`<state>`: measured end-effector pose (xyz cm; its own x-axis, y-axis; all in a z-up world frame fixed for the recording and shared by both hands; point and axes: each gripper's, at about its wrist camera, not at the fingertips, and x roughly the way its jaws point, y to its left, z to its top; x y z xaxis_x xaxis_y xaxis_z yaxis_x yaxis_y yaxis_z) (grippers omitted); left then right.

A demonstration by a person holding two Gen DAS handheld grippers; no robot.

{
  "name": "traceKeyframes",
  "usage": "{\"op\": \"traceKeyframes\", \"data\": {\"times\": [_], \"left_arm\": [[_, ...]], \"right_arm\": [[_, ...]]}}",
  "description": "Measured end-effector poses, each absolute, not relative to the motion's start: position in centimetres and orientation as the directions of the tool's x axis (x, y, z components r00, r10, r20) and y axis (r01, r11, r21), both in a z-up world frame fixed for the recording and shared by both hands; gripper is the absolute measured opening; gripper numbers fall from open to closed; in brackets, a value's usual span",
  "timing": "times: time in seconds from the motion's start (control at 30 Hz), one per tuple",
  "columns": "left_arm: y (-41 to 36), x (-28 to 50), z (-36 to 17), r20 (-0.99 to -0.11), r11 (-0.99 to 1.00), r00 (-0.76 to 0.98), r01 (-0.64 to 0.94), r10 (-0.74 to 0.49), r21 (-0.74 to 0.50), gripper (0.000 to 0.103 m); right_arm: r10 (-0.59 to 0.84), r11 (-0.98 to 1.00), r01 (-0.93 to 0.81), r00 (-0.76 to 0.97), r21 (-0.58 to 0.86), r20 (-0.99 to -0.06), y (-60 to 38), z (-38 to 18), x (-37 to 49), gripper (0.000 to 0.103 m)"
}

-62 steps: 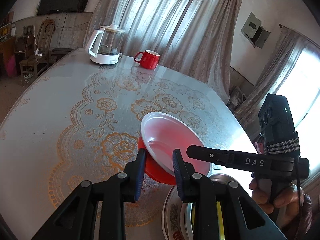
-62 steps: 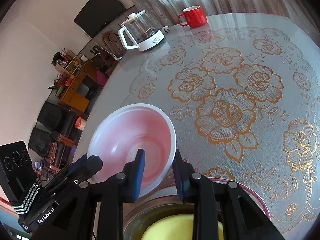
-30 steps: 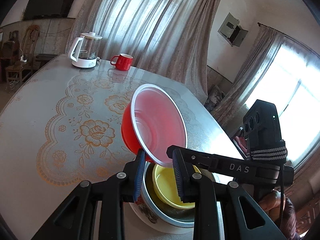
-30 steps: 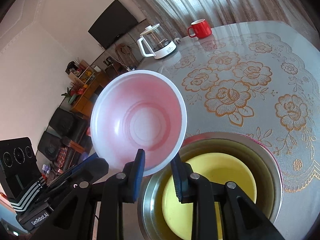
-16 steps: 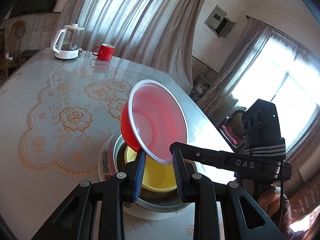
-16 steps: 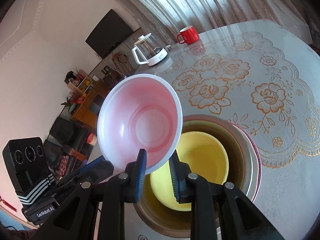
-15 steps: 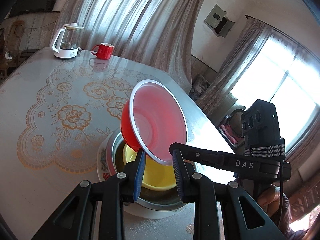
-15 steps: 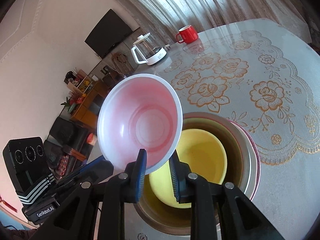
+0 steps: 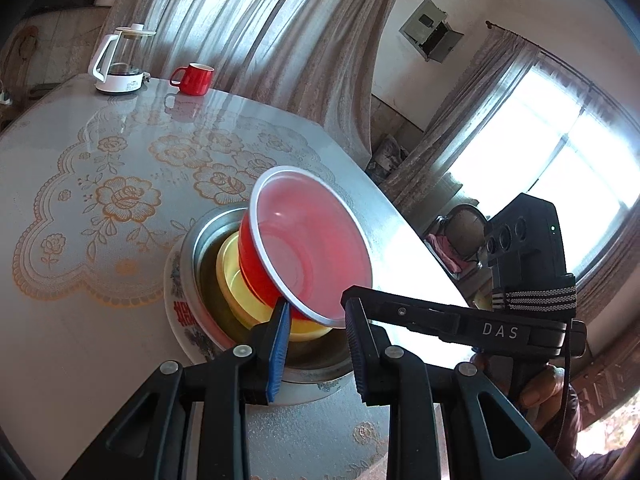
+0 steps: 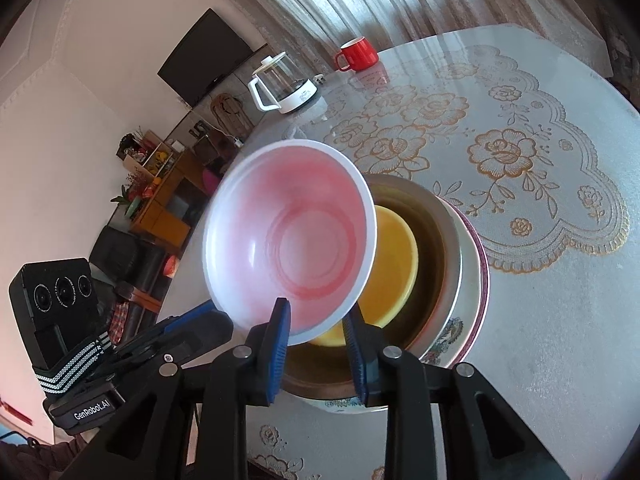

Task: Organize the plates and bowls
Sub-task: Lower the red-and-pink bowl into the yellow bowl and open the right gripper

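Note:
A red bowl (image 9: 312, 248) with a white inside (image 10: 292, 240) hangs tilted, its base dipping into a yellow bowl (image 9: 236, 272) (image 10: 394, 264). The yellow bowl sits in a metal bowl (image 9: 204, 240) (image 10: 436, 248) on a flower-patterned plate (image 9: 176, 292) (image 10: 476, 280). My left gripper (image 9: 316, 320) is shut on the red bowl's near rim. My right gripper (image 10: 316, 328) has the opposite rim between its jaws, which are opening and stand wider than the rim. Each gripper also shows in the other's view, at the bowl's edge.
A red mug (image 9: 196, 79) (image 10: 358, 54) and a glass kettle (image 9: 120, 64) (image 10: 284, 84) stand at the far end of the table. The lace-patterned tabletop (image 10: 520, 160) stretches beyond the stack. A person's hand (image 9: 536, 392) holds the right gripper.
Both grippers carried the red bowl over the stack and lowered it until its base entered the yellow bowl. The right gripper's jaws now stand wider apart than half a second ago.

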<state>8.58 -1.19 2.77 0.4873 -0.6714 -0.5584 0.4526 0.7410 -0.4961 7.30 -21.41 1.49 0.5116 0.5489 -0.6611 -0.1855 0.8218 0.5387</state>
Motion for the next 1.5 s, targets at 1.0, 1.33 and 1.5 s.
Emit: {"op": "traceKeyframes", "data": {"times": [1.0, 1.33, 1.5], "left_arm": [[0.0, 9.4, 1.2, -0.637, 0.855, 0.571, 0.370, -0.518, -0.363, 0.039], [-0.1, 9.3, 1.0, -0.650, 0.885, 0.602, 0.355, -0.463, -0.302, 0.043], [-0.1, 9.2, 0.9, -0.653, 0.895, 0.614, 0.348, -0.443, -0.280, 0.045]], "right_arm": [[0.327, 0.939, -0.111, 0.586, 0.326, -0.741, -20.3, 0.6, 7.9, 0.033], [0.288, 0.955, -0.122, 0.594, 0.270, -0.751, -20.0, 0.4, 7.6, 0.034], [0.260, 0.965, -0.132, 0.606, 0.228, -0.752, -19.1, 0.4, 7.2, 0.037]]}}
